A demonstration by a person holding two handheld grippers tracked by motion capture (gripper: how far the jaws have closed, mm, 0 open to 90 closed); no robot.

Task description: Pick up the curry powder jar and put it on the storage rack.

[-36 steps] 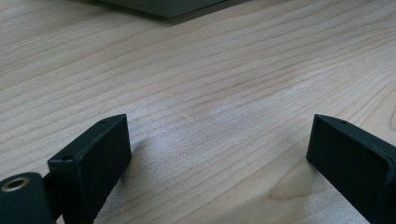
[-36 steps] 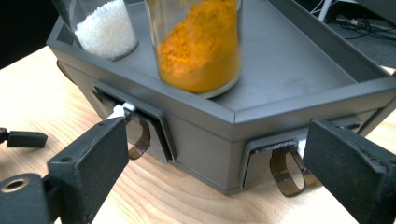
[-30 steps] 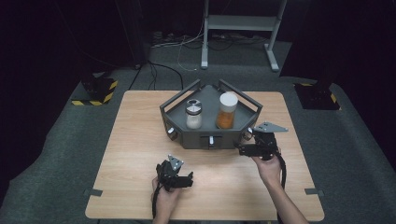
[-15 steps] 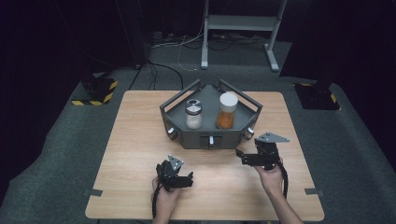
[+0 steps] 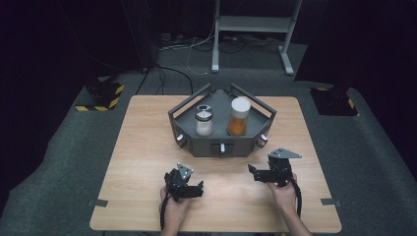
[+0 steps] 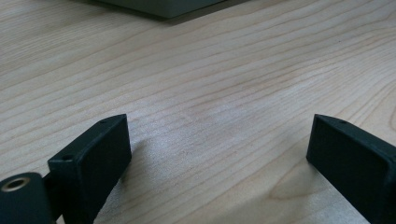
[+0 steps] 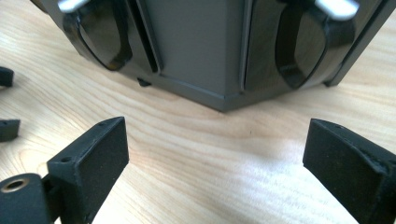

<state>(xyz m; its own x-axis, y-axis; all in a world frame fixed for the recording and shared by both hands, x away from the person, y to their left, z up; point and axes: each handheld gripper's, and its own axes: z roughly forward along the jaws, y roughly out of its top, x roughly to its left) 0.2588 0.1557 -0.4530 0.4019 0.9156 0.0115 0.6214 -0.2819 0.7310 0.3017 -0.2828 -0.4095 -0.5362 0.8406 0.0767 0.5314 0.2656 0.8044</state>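
From the high view, a dark grey angular tray (image 5: 189, 104) sits toward the far middle of the wooden table (image 5: 142, 142). Inside it stand two jars: a clear one with a silver lid (image 5: 204, 121) on the left, and a taller one with a white lid and orange contents (image 5: 239, 116) just beside it on the right. Near the front edge, the left gripper (image 5: 194, 189) lies low in the person's left hand (image 5: 173, 209); the right gripper (image 5: 252, 170) is held in the right hand (image 5: 282, 191), pointing left, near the tray's front right corner.

Over to the left gripper view: the left gripper (image 6: 219, 154) has its jaws spread wide over bare wood grain, gripping nothing, and the tray's edge (image 6: 159, 5) sits at the top.

In the right gripper view, the right gripper (image 7: 215, 156) also has jaws wide apart and empty. A corner of the tray (image 7: 196, 51) looms close ahead, a glossy black handle (image 7: 105, 37) on either face.
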